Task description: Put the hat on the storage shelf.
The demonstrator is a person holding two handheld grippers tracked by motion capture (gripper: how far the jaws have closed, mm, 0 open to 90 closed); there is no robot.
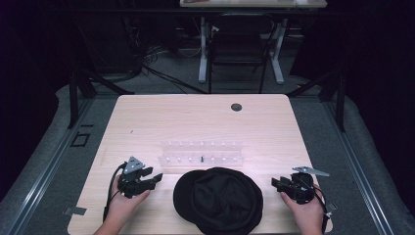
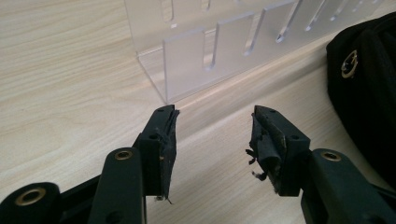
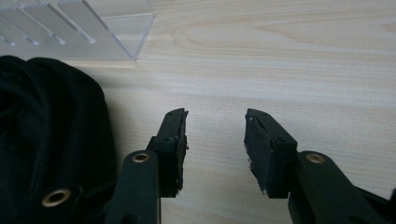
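Observation:
A black cloth cap [image 1: 218, 199] lies at the front middle of the wooden table [image 1: 147, 117]. Behind it stands a clear plastic rack [image 1: 201, 153] with several slots and one small dark pin in it. My left gripper [image 1: 155, 178] rests left of the cap, open, nothing between its jaws; in the left gripper view its tips [image 2: 215, 128] face the rack's corner [image 2: 196, 51], with the cap [image 2: 369, 88] at the right edge. My right gripper [image 1: 275, 182] sits right of the cap, open and empty; its view shows the cap [image 3: 51, 140] to its left.
A small dark round hole [image 1: 236, 106] marks the table's far side. Beyond the table stand a black chair [image 1: 239, 46] and a white-legged desk [image 1: 254, 4]. Bare wood lies on both sides of the rack.

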